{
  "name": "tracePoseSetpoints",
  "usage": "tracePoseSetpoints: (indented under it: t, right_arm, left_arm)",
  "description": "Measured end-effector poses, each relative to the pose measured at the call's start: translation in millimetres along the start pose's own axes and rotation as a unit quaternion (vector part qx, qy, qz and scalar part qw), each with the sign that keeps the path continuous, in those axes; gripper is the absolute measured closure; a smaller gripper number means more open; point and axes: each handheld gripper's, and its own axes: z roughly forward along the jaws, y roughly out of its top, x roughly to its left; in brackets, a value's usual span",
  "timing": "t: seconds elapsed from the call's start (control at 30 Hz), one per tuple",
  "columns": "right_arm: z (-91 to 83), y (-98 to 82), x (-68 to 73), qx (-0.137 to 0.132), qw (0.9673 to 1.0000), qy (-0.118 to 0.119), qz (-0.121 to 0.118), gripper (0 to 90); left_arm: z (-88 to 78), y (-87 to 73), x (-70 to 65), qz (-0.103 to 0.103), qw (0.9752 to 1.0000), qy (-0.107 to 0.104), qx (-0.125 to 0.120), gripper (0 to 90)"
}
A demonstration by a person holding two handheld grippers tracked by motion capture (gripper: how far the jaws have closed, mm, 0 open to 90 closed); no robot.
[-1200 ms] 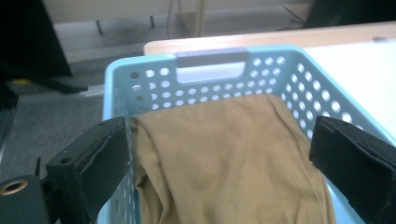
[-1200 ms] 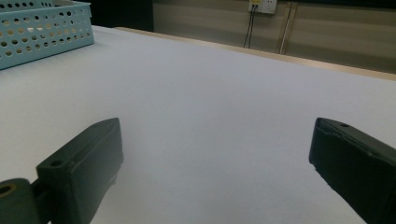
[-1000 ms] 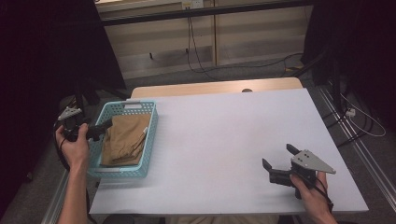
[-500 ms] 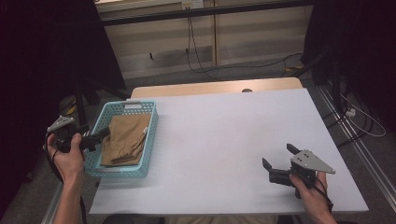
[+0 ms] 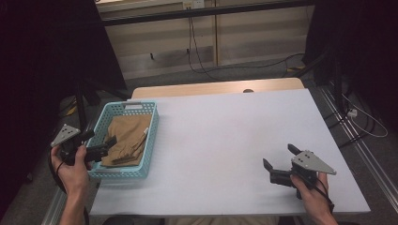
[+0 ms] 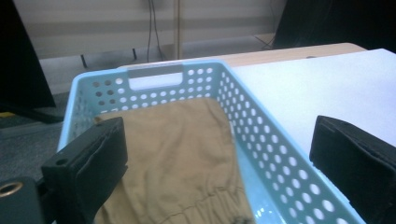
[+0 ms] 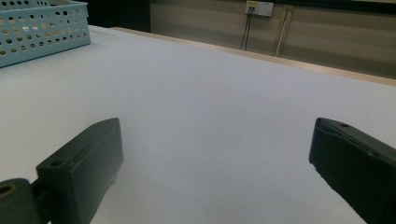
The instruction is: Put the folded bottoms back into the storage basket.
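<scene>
The left gripper (image 5: 101,149) has drawn back from over the basket (image 5: 149,140) to its near left corner, jaws spread and empty. The folded tan garment (image 5: 127,138) lies inside, apparently untouched, so the pick is not yet begun. The right gripper (image 5: 278,168) rests spread on the table (image 5: 225,140).

Perforated plastic basket (image 6: 261,135), matt cloth (image 6: 177,149)

We see tan folded cloth (image 5: 126,139) lying flat, wrinkled, inside light-blue perforated basket (image 5: 148,140); basket sits at tabletop's left edge, handle slot far.
</scene>
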Motion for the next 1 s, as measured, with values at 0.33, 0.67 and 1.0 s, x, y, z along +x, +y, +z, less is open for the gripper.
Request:
tracePoseSetpoints:
  t: [0.33,0.67,1.0]
  right_arm:
    - [3.5,1.6,1.6,-0.001,1.0,0.009,-0.004,2.6]
    - [5.8,2.5,2.9,-0.003,0.9999,0.015,-0.006,2.6]
    - [6.0,2.4,3.0,-0.002,0.9998,0.017,-0.006,2.6]
  left_arm:
    - [-8.0,-3.6,-24.2,-0.007,0.9997,-0.019,-0.015,3.2]
    - [-6.6,4.5,-57.9,0.029,0.9981,-0.047,-0.027,3.0]
    - [13.5,7.6,-77.8,0.049,0.9949,-0.08,-0.039,2.8]
